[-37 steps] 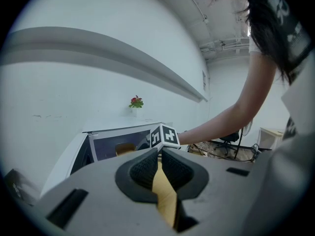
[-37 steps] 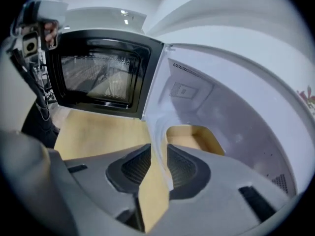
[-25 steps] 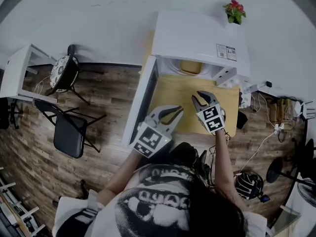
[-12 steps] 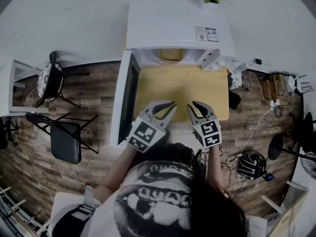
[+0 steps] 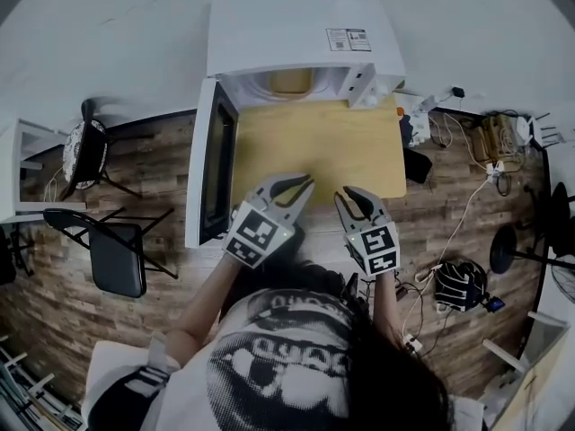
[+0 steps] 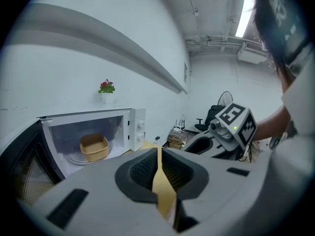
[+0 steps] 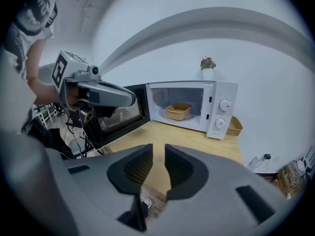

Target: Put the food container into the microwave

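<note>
The tan food container (image 5: pixel 292 81) sits inside the white microwave (image 5: pixel 296 34) on its turntable, also visible as container (image 6: pixel 94 147) and container (image 7: pixel 178 110). The microwave door (image 5: pixel 211 173) hangs wide open to the left. My left gripper (image 5: pixel 299 183) hovers at the near edge of the wooden table (image 5: pixel 314 146), its jaws together with only a slit between them and nothing held. My right gripper (image 5: pixel 345 196) is beside it, jaws a little apart and empty. Both are well short of the microwave.
A small potted plant (image 7: pixel 207 63) stands on the microwave's top. A second tan tub (image 7: pixel 235 126) rests right of the microwave. Black chairs (image 5: pixel 117 254) stand on the wood floor to the left. Cables and gear (image 5: pixel 454 285) lie at the right.
Both grippers have drawn back from the microwave toward the table's near edge, still empty. The container stays inside and the door stays open.
</note>
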### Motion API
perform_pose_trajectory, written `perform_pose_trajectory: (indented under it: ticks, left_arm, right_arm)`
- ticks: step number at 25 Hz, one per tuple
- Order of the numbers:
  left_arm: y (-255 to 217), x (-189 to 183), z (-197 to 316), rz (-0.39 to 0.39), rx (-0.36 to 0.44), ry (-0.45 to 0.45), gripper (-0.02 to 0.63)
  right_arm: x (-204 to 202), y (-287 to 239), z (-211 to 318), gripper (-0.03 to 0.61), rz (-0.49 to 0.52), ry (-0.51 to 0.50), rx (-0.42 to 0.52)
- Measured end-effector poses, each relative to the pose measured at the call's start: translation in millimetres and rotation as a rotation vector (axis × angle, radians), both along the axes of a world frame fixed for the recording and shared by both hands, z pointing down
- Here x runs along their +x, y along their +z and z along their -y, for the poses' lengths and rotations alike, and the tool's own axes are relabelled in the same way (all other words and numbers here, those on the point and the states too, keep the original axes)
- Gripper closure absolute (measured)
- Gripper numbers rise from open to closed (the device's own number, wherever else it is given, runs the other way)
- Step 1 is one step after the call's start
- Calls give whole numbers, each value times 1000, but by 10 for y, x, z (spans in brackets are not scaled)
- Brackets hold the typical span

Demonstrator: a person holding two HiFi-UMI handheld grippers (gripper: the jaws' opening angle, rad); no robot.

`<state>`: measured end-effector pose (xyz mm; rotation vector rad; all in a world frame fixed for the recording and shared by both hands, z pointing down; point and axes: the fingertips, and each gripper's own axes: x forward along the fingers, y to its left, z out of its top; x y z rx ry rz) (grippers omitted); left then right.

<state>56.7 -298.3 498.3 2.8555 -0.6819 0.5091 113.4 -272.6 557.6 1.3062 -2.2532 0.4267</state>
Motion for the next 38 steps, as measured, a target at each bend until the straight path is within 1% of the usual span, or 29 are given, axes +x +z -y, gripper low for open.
perform_pose_trajectory:
  ticks: [7,12,15,27,33,38]
  left_arm:
    - [52,163,-546,34,-14,36,591]
    - [-37,340,-1051,22,-11,75,591]
    - [-36,348,-1312,40,-6,89,591]
    - [-120,216,-2048,25,33,38,591]
    - [-163,184,-2289,12,51,25,591]
    - [-159,204,-2444,10,57,30,591]
  right_arm:
    - [174,-128,-542,502,45,54,33]
    - [317,-215,-965,506,83,107,62]
    - [325,-273,-1183,512,109,128,85]
    - [271,-527,-1889,575,141,134,187]
    - [219,-620,-2164,578,152,122,215]
    - [214,-638,-2377,578,140,116,226]
